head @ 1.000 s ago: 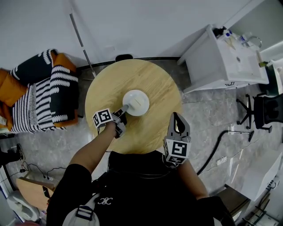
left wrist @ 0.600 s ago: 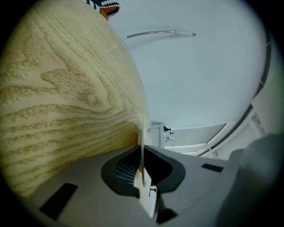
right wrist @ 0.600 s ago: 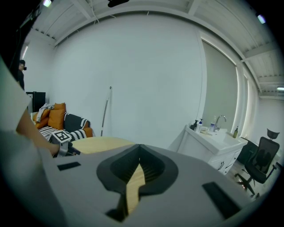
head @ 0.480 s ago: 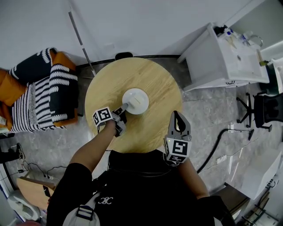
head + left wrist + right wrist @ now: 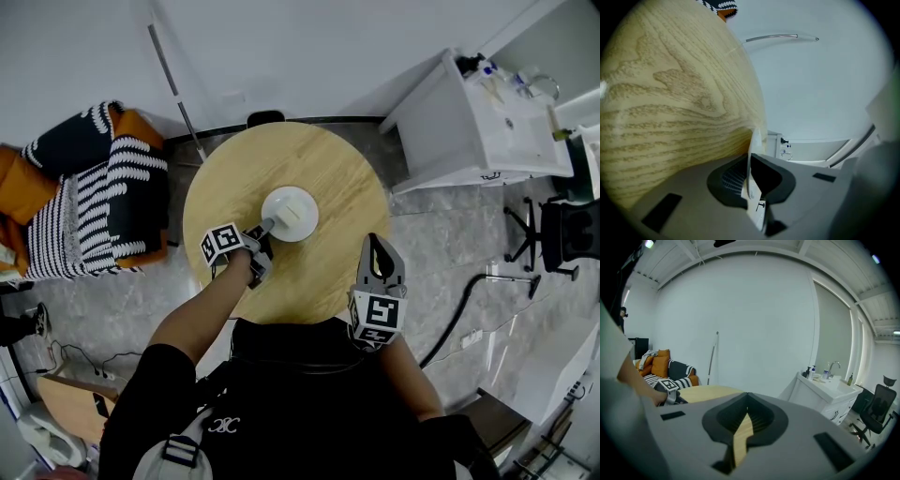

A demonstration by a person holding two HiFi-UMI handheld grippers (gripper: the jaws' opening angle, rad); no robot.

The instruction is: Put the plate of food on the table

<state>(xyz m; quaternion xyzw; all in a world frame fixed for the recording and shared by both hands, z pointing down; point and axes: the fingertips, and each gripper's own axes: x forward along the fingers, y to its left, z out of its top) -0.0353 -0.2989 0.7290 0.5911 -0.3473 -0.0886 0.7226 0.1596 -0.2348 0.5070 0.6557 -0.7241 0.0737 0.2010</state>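
A white plate (image 5: 291, 213) rests near the middle of the round wooden table (image 5: 323, 164); what lies on it is too small to tell. My left gripper (image 5: 265, 228) reaches in from the plate's near left and is shut on its rim. In the left gripper view the thin white rim (image 5: 754, 139) stands edge-on between the closed jaws of my left gripper (image 5: 749, 153), with the table's wood grain (image 5: 670, 93) to the left. My right gripper (image 5: 377, 251) hovers at the table's near right edge, shut and holding nothing. Its own view shows my right gripper (image 5: 747, 393) with only a sliver of table between the jaws.
An orange sofa with striped black-and-white cushions (image 5: 89, 197) stands left of the table. A white sink cabinet (image 5: 478, 122) is at the right rear, with a black office chair (image 5: 562, 234) beyond it. A dark hose (image 5: 459, 309) lies on the floor at the right. A thin pole (image 5: 173, 84) leans on the wall.
My left gripper has rolled slightly, still clamped on the plate's rim. The plate keeps its spot on the table, and the right gripper has not moved.
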